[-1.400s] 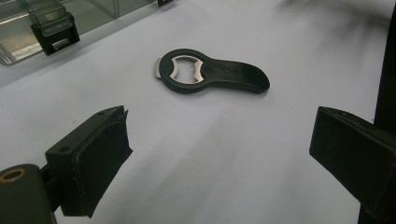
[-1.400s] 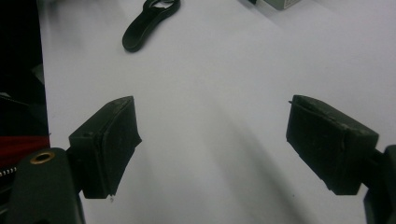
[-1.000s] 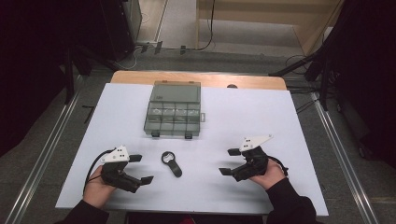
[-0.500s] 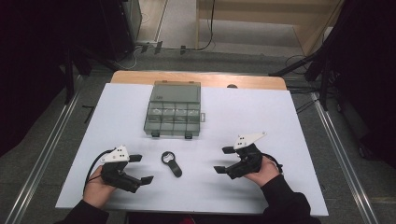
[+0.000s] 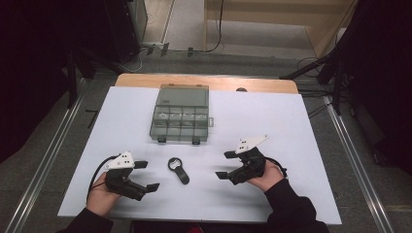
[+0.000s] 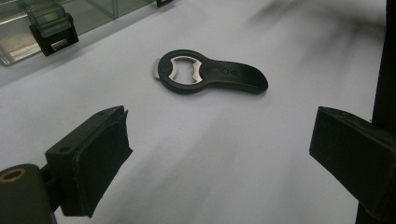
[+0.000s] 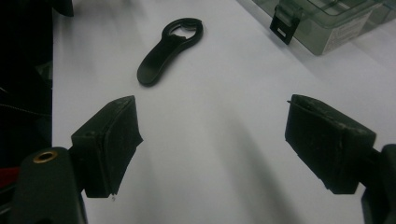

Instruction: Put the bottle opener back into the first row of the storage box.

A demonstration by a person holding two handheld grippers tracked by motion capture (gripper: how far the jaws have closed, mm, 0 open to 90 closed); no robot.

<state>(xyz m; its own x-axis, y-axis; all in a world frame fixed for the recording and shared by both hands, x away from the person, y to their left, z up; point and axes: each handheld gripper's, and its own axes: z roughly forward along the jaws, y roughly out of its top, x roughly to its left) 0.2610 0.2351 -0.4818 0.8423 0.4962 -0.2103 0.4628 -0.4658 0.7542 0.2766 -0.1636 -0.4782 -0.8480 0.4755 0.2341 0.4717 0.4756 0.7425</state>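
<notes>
right gripper drawn in toward the bottle opener

the right gripper (image 5: 227,162) has been shifted leftward across the white table (image 5: 291,121) over the last second, from a spot well out on the right to one noticeably nearer the middle. the left gripper (image 5: 145,175) has been kept where it was, low at the near left, with no change to be made out.

the bottle opener (image 5: 178,169) is seen lying flat on the table between the two grippers, apart from both, just in front of the clear compartment box (image 5: 181,115). its ring end is turned toward the box and its handle toward the near edge. it has not been moved or touched.

in the left gripper view the opener (image 6: 209,74) is framed ahead of jaws that are held wide apart with nothing between them. in the right gripper view the opener (image 7: 169,43) is placed up and to the left of the pads (image 7: 112,140), again with the jaws spread wide and empty. the box's latch (image 7: 283,23) is caught at the top edge there, and it appears closed.

the shift is read as an opening approach: the opener is being lined up for a pick by the right gripper, though no contact has been made yet. the gap is judged to need more closing, and the jaws to need lowering around the slim handle, before any squeeze is attempted. the box lid is taken to be a later matter.
</notes>
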